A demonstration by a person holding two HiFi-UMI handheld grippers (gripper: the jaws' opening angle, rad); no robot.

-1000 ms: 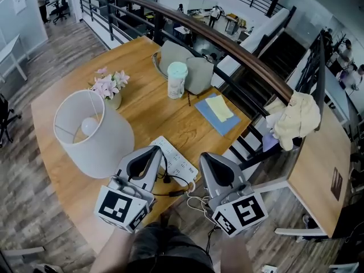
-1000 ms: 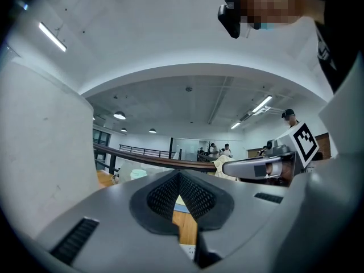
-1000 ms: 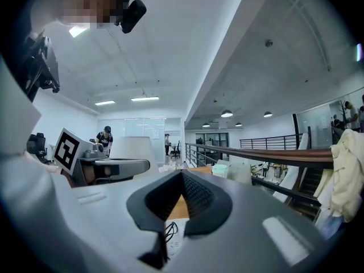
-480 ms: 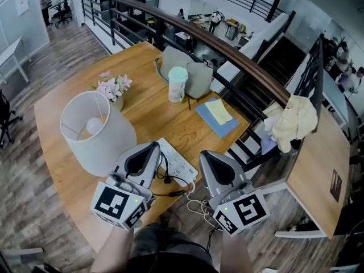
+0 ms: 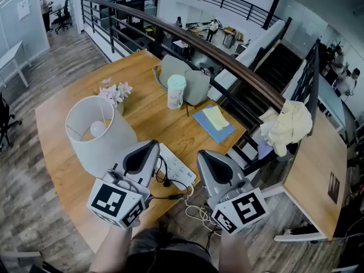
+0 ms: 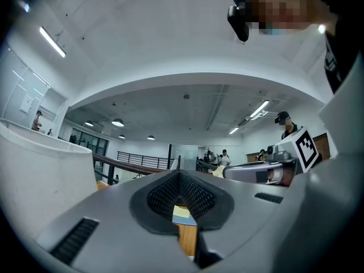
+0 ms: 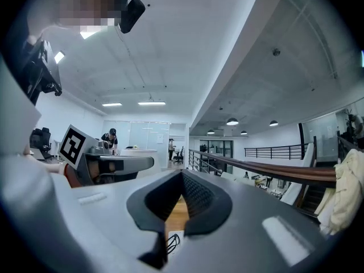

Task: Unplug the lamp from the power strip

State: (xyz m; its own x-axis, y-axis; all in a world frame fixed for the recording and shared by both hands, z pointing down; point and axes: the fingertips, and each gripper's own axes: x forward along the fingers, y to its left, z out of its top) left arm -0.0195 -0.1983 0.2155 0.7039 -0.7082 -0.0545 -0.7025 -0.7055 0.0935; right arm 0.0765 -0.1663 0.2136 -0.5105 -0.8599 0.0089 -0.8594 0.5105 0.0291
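Held left gripper over power strip left end, right gripper just right of it, both pressed together, empty.

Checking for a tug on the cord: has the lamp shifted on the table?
No. The lamp stands beside the flowers just as before; only the view shifted.

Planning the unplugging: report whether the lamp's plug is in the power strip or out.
Apparently in: a black plug sits on the near end of the white power strip.
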